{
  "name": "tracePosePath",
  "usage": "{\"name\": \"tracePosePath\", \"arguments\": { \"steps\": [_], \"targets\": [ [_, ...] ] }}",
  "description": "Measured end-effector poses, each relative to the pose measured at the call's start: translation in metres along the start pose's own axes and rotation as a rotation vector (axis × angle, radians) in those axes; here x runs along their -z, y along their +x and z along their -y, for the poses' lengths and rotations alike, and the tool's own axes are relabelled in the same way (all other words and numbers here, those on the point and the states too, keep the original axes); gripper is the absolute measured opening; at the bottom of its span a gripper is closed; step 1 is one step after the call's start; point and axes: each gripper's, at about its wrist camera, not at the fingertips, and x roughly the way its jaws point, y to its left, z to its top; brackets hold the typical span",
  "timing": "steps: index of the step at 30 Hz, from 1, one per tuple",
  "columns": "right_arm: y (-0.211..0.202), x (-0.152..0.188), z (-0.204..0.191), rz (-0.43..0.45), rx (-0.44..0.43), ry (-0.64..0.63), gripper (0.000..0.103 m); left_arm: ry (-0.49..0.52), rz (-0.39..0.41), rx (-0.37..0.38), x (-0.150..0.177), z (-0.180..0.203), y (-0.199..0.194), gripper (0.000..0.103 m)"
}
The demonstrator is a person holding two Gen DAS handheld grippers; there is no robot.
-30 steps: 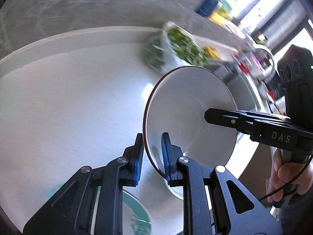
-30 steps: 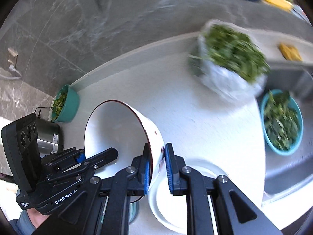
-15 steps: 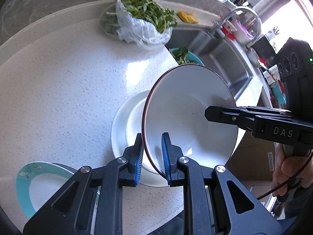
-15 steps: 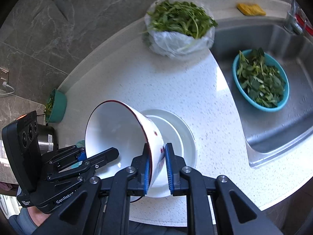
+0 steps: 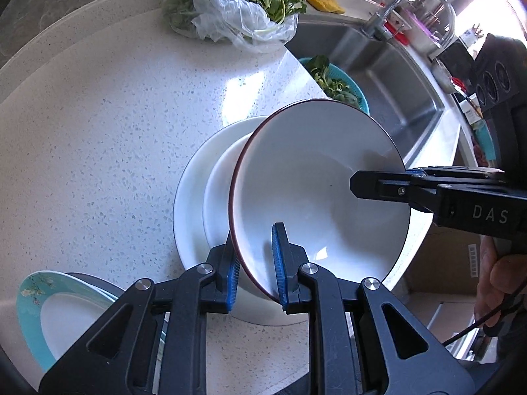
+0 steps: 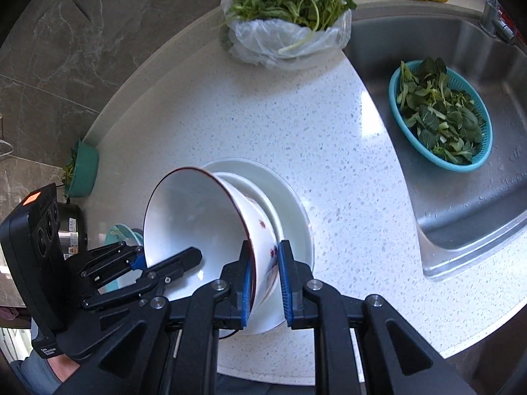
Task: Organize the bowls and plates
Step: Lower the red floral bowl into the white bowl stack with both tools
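A white bowl with a dark red rim (image 5: 316, 177) (image 6: 197, 223) hangs tilted over a white plate (image 5: 191, 204) (image 6: 290, 204) that carries a shallower white dish (image 5: 217, 191). My left gripper (image 5: 253, 263) is shut on the bowl's near rim. My right gripper (image 6: 265, 273) is shut on the opposite rim; it shows from the right in the left wrist view (image 5: 378, 184). A teal-rimmed plate (image 5: 42, 309) lies at the lower left.
A plastic bag of greens (image 6: 286, 16) (image 5: 237, 10) sits at the back of the white counter (image 6: 230, 115). A teal basket of leaves (image 6: 441, 115) lies in the steel sink (image 6: 477, 197). A teal bowl (image 6: 82, 168) stands by the wall.
Both grippers have carried the bowl down and closer over the white plate and dish. The view has swung toward the counter and sink.
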Motion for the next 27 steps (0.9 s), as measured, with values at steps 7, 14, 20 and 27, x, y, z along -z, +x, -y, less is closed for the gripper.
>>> {"name": "tracePosePath", "arguments": {
  "steps": [7, 14, 20, 27],
  "targets": [
    [-0.001, 0.001, -0.009, 0.009, 0.059, -0.050, 0.016, 0.005, 0.004, -0.013, 0.001, 0.000, -0.003, 0.017],
    [-0.001, 0.005, -0.023, 0.037, 0.209, -0.162, 0.015, 0.002, 0.023, -0.028, -0.001, -0.002, -0.008, 0.018],
    [0.003, 0.007, -0.027, 0.039, 0.242, -0.196, 0.014, 0.006, 0.028, -0.035, -0.001, -0.001, -0.007, 0.018],
    [-0.005, -0.002, -0.013, 0.066, 0.135, -0.085, 0.015, -0.016, 0.047, -0.012, 0.000, -0.002, -0.008, 0.022]
  ]
}}
